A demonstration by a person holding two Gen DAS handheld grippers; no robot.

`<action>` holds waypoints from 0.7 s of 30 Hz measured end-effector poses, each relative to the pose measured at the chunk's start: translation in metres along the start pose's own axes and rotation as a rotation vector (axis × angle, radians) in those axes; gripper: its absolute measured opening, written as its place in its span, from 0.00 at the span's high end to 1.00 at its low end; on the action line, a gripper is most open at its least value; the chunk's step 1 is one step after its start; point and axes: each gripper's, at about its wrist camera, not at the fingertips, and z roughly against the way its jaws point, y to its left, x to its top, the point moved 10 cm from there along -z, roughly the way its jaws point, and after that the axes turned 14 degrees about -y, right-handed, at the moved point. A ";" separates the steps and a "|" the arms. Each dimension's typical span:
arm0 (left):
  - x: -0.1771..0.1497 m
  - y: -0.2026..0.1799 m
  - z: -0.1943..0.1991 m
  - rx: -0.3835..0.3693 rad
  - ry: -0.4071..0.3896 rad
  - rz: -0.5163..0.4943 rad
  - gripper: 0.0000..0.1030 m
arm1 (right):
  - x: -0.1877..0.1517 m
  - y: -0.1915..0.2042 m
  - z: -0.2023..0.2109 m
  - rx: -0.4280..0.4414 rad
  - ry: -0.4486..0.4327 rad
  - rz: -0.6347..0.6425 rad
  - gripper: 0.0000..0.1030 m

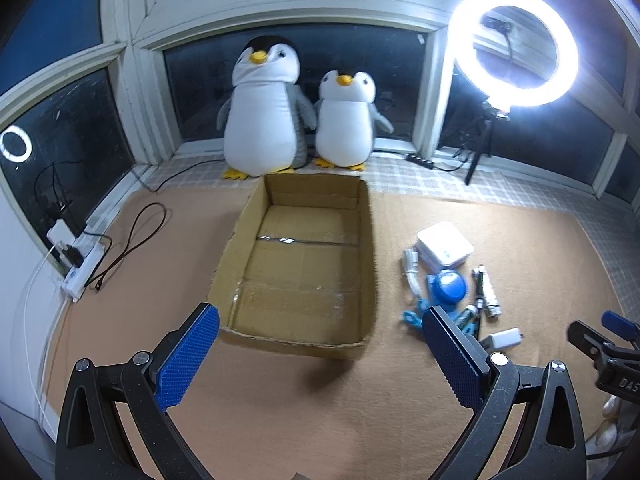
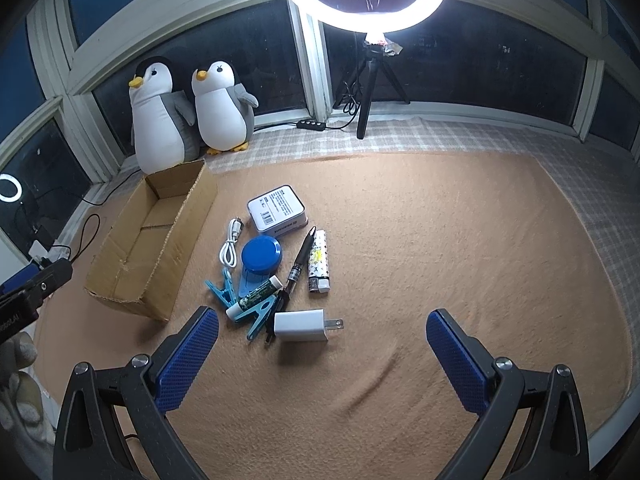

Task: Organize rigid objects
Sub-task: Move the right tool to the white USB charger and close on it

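Observation:
An open, empty cardboard box (image 1: 256, 220) (image 2: 188, 216) sits on the tan mat. To its right lies a heap of small objects: a white plug charger (image 2: 300, 326) (image 1: 502, 338), a white box (image 2: 276, 210) (image 1: 444, 246), a blue round lid (image 2: 261, 254) (image 1: 450, 286), a black pen (image 2: 300, 264), a lighter (image 2: 319, 262), a lip balm tube (image 2: 252, 296), blue clips (image 2: 220, 292) and a white cable (image 2: 229, 248). My left gripper (image 1: 320, 360) is open before the box. My right gripper (image 2: 322, 356) is open just short of the charger.
Two plush penguins (image 1: 260, 108) (image 2: 224, 108) stand behind the box at the window. A ring light on a tripod (image 2: 368, 80) (image 1: 514, 46) stands at the back. A power strip with cables (image 1: 80, 260) lies at the left wall.

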 end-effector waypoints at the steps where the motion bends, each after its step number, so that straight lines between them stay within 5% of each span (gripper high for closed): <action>1: -0.001 0.006 -0.003 0.010 0.005 0.007 0.01 | -0.001 -0.001 -0.001 0.007 0.002 -0.003 0.00; 13: -0.031 0.100 -0.076 0.171 0.113 0.073 0.01 | -0.026 -0.024 -0.026 0.016 0.050 -0.034 0.00; 21: -0.051 0.139 -0.122 0.232 0.186 0.119 0.14 | -0.042 -0.048 -0.045 0.037 0.133 -0.158 0.01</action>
